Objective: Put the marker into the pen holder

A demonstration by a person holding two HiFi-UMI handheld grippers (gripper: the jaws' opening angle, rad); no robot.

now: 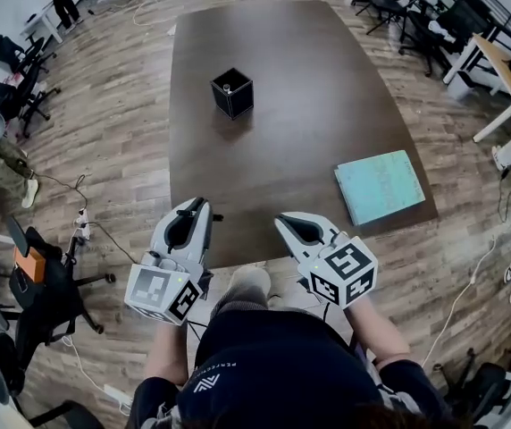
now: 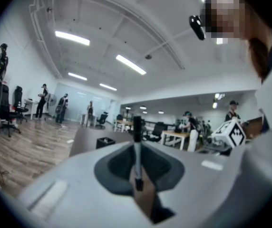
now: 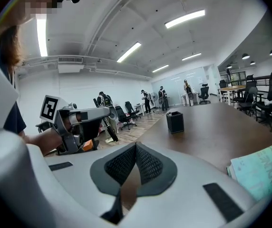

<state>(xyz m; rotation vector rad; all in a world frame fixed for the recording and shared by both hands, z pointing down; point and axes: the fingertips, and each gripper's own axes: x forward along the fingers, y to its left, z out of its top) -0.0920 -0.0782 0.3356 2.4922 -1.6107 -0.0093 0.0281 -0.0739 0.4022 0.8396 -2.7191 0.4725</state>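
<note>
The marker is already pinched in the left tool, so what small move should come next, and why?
Probably carry the left gripper forward over the table toward the pen holder. The marker is clamped between its jaws, but that gripper is near the table's near edge, while the black holder stands well ahead, open at the top.

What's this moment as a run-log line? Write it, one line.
left gripper: shut on marker | right gripper: shut, empty | pen holder: on table, beyond both grippers | marker: not yet in pen holder
</note>
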